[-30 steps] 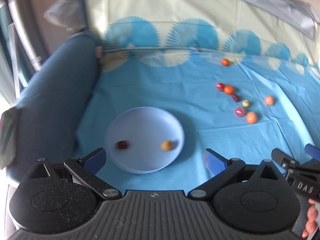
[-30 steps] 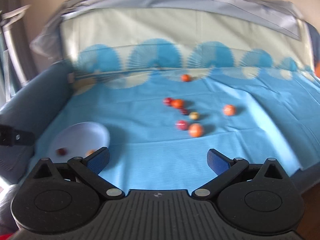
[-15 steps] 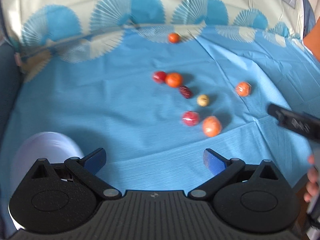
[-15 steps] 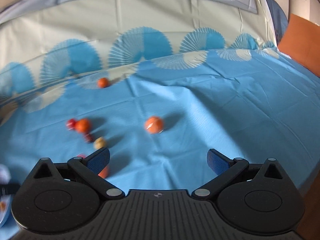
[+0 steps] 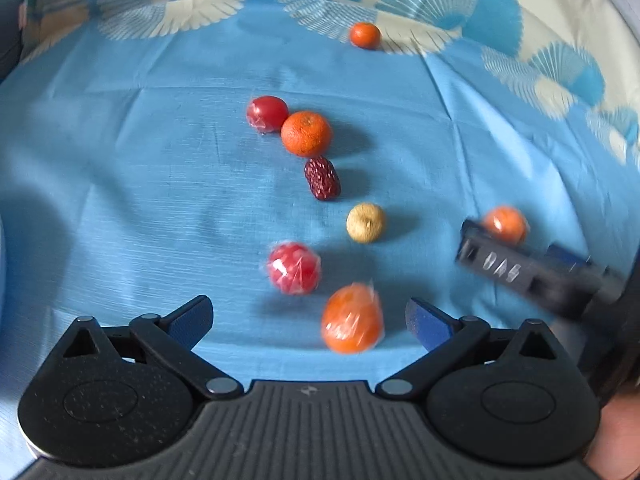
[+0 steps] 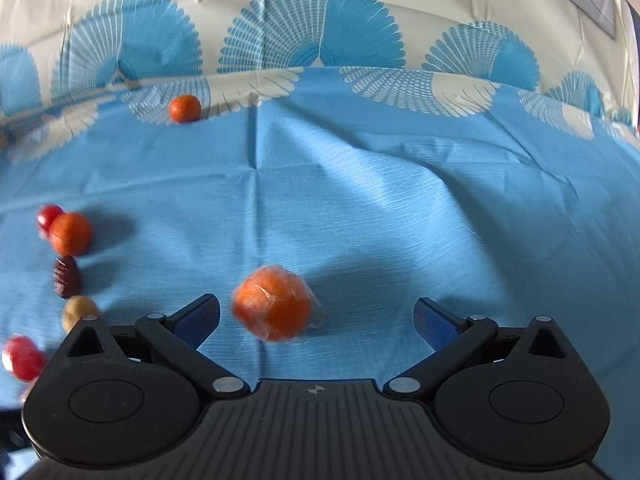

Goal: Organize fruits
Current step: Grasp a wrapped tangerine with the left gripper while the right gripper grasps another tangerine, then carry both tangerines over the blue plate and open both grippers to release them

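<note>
Several fruits lie on a blue cloth. My left gripper hangs over a wrapped orange, which sits between the wide jaws without touching the pads; the jaws are closing. A wrapped red fruit, a tan longan, a dark red date, a bare orange and a red tomato lie beyond. My right gripper is open around another wrapped orange, pads apart from it. It also shows at the right of the left wrist view.
One small orange lies far back by the fan-patterned fold of the cloth. The blue cloth is bare to the right of the right gripper. A person's hand shows at the lower right edge.
Both grippers have swung right and dropped close to the fruits. The plate has left the views. Each gripper now has a wrapped orange between its open jaws.
</note>
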### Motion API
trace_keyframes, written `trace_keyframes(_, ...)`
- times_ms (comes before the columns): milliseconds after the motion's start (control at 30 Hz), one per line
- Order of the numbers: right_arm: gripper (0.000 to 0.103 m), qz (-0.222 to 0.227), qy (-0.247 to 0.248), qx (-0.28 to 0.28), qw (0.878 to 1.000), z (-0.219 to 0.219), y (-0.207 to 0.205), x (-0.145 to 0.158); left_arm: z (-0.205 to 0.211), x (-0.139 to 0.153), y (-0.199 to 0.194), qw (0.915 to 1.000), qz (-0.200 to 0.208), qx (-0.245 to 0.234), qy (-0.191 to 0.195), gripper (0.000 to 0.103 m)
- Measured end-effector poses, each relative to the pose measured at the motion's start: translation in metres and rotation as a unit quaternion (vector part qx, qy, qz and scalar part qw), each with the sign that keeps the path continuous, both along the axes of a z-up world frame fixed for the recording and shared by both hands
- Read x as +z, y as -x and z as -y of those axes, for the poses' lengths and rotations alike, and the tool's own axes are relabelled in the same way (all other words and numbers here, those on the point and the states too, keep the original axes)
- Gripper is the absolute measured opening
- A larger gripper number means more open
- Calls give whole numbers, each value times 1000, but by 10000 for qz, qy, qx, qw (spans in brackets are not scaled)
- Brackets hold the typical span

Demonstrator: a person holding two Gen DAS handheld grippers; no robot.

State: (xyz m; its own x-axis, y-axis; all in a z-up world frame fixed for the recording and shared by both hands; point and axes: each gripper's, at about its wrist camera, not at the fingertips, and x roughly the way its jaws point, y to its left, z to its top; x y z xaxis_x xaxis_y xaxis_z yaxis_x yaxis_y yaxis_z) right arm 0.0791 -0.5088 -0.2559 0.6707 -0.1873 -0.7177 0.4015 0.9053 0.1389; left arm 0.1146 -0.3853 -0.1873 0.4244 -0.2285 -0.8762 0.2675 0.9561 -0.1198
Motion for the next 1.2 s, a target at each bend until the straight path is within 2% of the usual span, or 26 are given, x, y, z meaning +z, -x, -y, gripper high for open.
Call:
trace_keyframes(33,100,-15,80,52,10000,-2,-1,-3,0,-1,-1,10000,-56,-3,66,81)
trace_keyframes(67,88,74,178,117,9997,-6,1,-2,1,-3,-2,9998,-160,-60,123,70)
trace_keyframes(100,78,186,190,254,9993,-9,4,0,2,-4,-1,9996,-230,-122,118,64)
trace_keyframes(133,52,269,238,358,9987,-14,7,3,1,-3,1,9997,-135,-145,107,51)
trace_keyframes(167,40,264,328,458,9981,-19,9,7,0,-2,3,9995,-121,-244,184,37)
trace_keyframes(267,40,179,299,414,9985,-26,17,12,-4,3,8,9983,-213,-476,254,36)
trace_keyframes(400,40,300,144,124,9994,-26,38,26,-22,18,22,9967,-3,-798,120,36)
trace_keyframes(500,40,553,198,-41,9983,-29,57,50,-49,38,34,9957,78,-913,111,36)
trace_keyframes(633,40,986,98,44,9951,-49,84,93,-96,79,54,9942,514,-939,-77,36)
trace_keyframes(767,40,1245,-386,510,9902,-94,105,132,-151,118,73,9928,797,-852,-267,36)
trace_keyframes(933,40,1530,-492,1016,9818,-175,141,175,-229,160,102,9945,908,-485,-170,36)
trace_keyframes(1200,40,1374,-962,1865,9680,-284,203,215,-330,200,155,9941,1087,-8,-11,36)
